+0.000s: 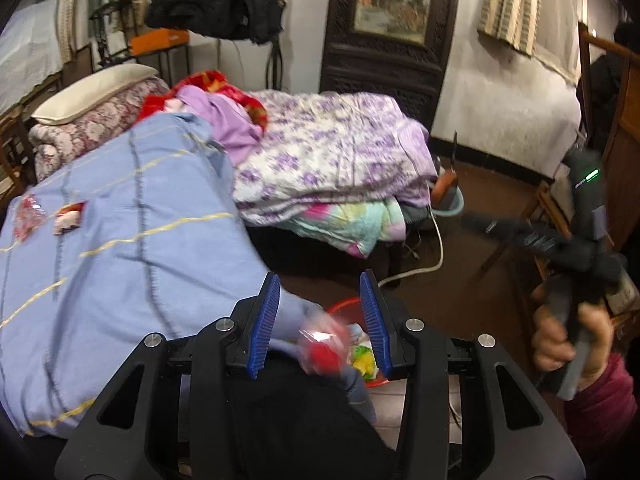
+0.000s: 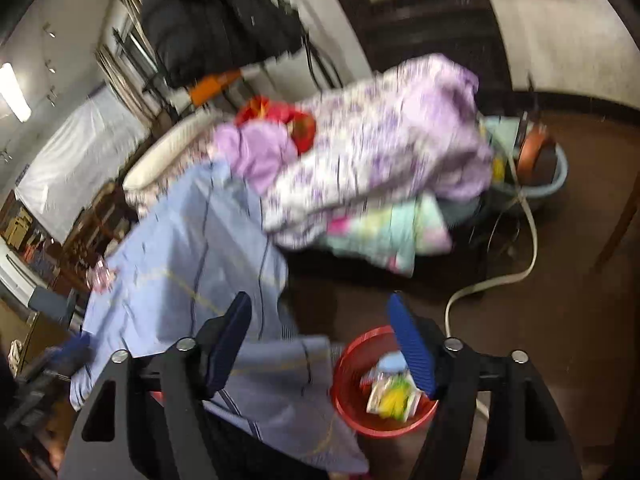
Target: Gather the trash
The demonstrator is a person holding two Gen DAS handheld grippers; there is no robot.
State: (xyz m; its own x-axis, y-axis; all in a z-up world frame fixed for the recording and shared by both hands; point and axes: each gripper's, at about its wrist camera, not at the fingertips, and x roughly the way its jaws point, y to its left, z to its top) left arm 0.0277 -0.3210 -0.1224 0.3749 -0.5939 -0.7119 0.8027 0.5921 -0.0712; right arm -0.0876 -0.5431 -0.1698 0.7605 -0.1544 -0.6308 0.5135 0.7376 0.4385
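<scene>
- The blue blanket (image 1: 120,240) covers the bed and hangs down just beside the red basket (image 2: 348,408), on the basket's left in the right wrist view.
- The red basket stands on the dark floor at the bed's edge, open side up. It lies under the forward ends of both tools.
- The right tool (image 2: 320,300) hangs above the basket with its blue pads spread wide and nothing between them. Its right pad crosses over the basket's rim.
- The left tool (image 1: 320,276) points down at the basket, pads partly apart. A red-and-clear wrapper (image 1: 320,344) sits in the gap between them, above the basket's near edge. It is too blurred to tell whether the pads press on it.
- A hand (image 1: 568,344) to the right of the basket grips the handle of the right tool.
- Inside the basket lie crumpled packets (image 2: 394,396), white, yellow and green, with a pale blue scrap behind them. Their print is too blurred to read.
- Two more red-and-white wrappers (image 1: 70,218) lie on top of the blanket, well away from the basket, up and to its left. No lettering on them can be made out.
</scene>
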